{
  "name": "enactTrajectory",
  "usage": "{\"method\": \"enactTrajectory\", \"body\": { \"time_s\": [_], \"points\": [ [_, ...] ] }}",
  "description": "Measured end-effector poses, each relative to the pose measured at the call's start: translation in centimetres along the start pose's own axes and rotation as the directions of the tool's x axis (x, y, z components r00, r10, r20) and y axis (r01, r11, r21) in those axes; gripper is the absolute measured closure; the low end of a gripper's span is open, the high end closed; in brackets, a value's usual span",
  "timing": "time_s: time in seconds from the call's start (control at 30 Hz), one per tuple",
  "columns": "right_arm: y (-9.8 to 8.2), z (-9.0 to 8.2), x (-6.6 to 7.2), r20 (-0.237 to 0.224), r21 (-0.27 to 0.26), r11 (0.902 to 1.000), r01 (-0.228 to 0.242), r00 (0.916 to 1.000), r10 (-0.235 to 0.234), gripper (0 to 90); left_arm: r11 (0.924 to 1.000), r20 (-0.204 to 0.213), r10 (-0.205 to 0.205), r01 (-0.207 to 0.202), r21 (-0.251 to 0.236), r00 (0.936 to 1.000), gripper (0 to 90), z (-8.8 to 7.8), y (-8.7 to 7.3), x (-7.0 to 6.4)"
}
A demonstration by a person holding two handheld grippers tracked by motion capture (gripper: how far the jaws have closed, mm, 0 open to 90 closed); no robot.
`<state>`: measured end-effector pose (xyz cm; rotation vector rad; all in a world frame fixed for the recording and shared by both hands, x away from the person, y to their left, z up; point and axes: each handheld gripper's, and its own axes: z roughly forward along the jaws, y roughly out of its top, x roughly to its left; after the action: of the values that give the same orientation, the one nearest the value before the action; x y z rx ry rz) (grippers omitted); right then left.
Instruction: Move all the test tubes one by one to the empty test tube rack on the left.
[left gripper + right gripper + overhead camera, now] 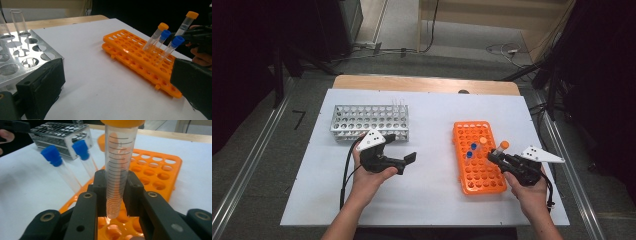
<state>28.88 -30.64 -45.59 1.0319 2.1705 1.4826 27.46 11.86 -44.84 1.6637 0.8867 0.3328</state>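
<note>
The orange tube rack point(478, 159) lies on the right half of the white table sheet point(427, 190), its right edge near the sheet's right border, and a wide bare stretch of sheet separates it from the metal rack point(369, 121) at the back left. The orange-capped tube point(120, 165) stands upright between the jaws of the right gripper point(113, 192), its tip just above the orange rack's holes, beside two blue-capped tubes point(53, 157) leaning in that rack. The right jaws are clamped on the tube's lower half, while the left gripper point(404, 161) hovers over the bare sheet in front of the metal rack with its jaws wide apart and nothing between them.
</note>
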Motion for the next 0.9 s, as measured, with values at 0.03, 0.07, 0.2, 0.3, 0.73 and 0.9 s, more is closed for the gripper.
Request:
{"method": "enactTrajectory", "body": {
  "time_s": [0.03,0.07,0.2,0.3,0.73,0.9],
  "points": [
    [0.0,0.1,0.2,-0.008,0.005,1.0,0.004,1.0,-0.004,72.2,1.0,0.002,0.0,0.0,0.001,1.0,0.0,0.0,0.0,-0.1],
    [0.1,0.1,0.4,-0.017,0.006,0.9999,0.01,0.9998,-0.009,72.2,1.0,0.006,0.004,-0.004,0.003,1.0,0.0,0.0,0.0,-0.1],
    [0.1,0.4,1.1,-0.043,0.021,0.9995,0.021,0.9989,-0.02,72.2,1.0,0.014,0.002,-0.002,0.004,0.9999,0.0,0.0,0.1,-0.3],
    [0.2,0.4,1.5,-0.067,0.025,0.9992,0.033,0.9973,-0.031,72.2,1.0,0.022,0.003,-0.003,0.002,0.9998,0.0,-0.1,0.2,-0.3],
    [0.3,1.5,4.0,-0.173,0.052,0.994,0.097,0.9812,-0.086,72.3,0.9997,0.078,0.024,-0.025,0.007,0.9967,1.4,0.4,0.6,-1.5],
    [0.4,2.2,5.2,-0.202,0.06,0.9925,0.107,0.975,-0.093,72.3,0.9992,0.114,0.036,-0.037,0.012,0.9929,4.5,0.6,0.7,-2.1]
  ]
}}
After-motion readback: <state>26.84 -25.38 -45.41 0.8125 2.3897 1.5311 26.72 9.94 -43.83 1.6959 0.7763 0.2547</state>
